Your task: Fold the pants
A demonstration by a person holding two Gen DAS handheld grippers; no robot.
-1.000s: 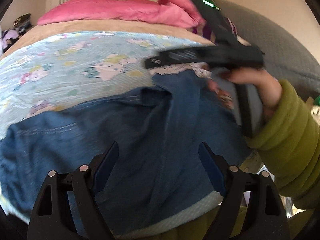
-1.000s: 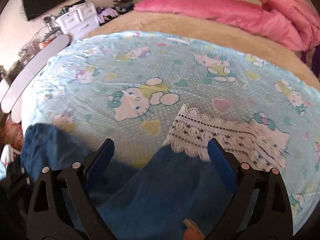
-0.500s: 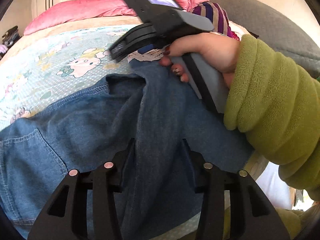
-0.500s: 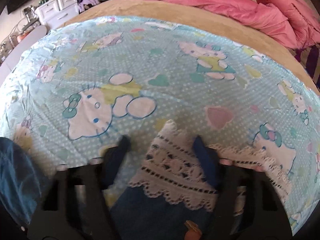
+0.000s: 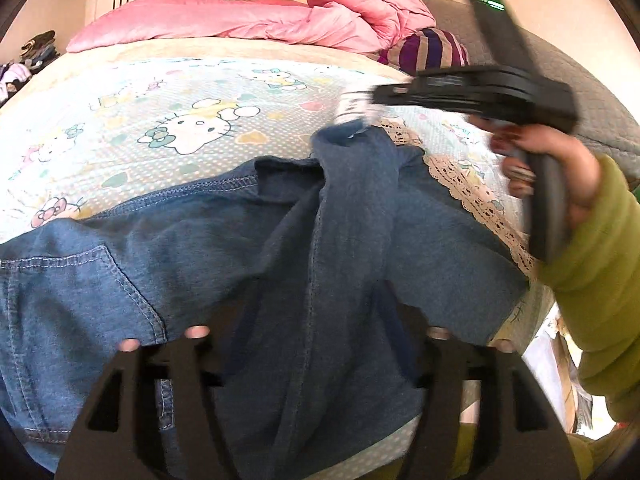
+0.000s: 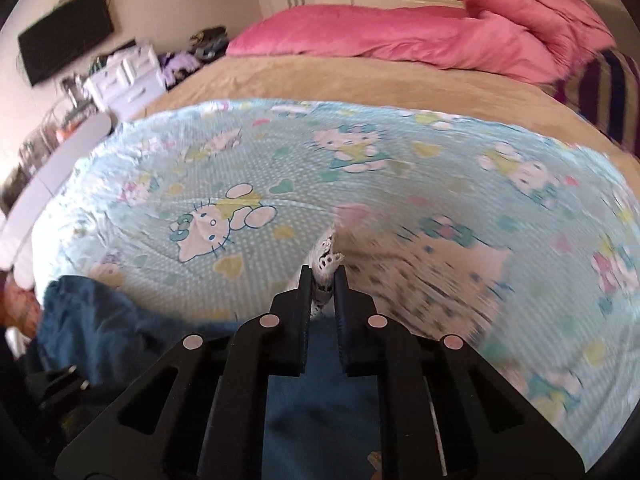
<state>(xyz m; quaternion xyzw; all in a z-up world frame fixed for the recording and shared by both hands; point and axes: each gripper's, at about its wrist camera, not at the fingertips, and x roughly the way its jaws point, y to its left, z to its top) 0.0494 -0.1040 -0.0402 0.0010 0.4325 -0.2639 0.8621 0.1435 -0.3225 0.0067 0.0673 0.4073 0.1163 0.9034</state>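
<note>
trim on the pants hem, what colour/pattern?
White openwork lace trim along the blue denim pants hem; clearest in the left wrist view.

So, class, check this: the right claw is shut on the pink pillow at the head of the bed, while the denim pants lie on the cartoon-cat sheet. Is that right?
Not quite. The right claw is shut on the white lace hem of the pants, not on the pink pillow; the right wrist view shows it. The pants do lie on the cartoon-cat sheet.
</note>
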